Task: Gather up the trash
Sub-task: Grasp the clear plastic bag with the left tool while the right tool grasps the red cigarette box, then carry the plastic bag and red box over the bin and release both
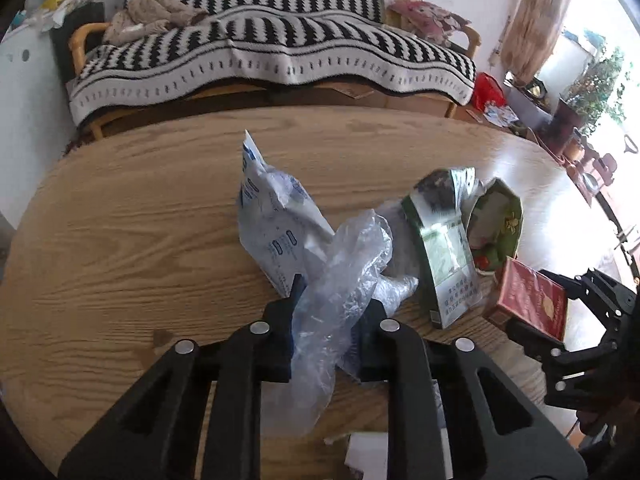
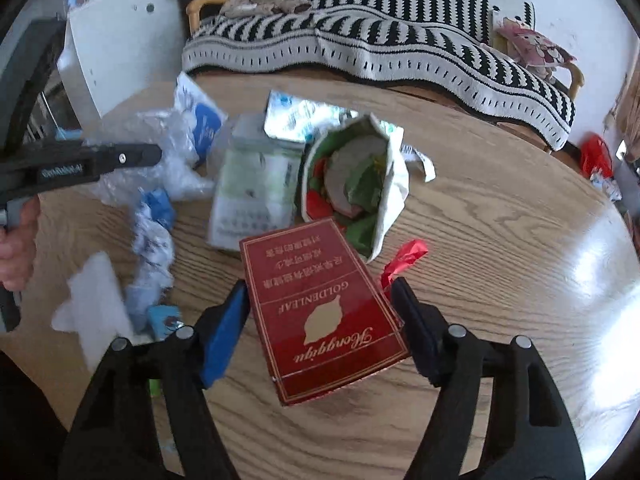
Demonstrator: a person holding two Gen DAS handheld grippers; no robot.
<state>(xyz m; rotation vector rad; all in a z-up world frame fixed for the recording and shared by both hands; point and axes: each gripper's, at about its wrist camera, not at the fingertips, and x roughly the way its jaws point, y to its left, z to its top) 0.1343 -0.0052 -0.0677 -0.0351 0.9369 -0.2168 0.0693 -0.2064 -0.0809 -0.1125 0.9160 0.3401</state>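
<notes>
The left gripper has its jaws drawn narrow on a crumpled clear plastic bag, which bunches up between the pads and trails down toward the camera. Just ahead of those jaws and to their left stands a white pouch with blue print, its writing too small to read. Ahead and to the right lies a green cigarette pack with lines of Chinese characters on its white end, and beyond it a green paper cup tipped on its side.

The right gripper has its jaws standing fairly wide on either side of a red cigarette pack. The blue left pad meets the pack's edge, the right pad sits at the opposite edge; whether they press it I cannot tell. The pack reads "GOLDENLEAF" and "Hongqiqu" upside down, with a gold leaf emblem and Chinese lines above. Just beyond the right jaw lies a scrap of red wrapper. To the left of these jaws are crumpled white and blue scraps, near the worktop's near edge.

The wooden worktop is bare to the left of the left jaws and to the right of the right jaws, out to its curved rim. Beyond the far rim stands a sofa under a black and white blanket.
</notes>
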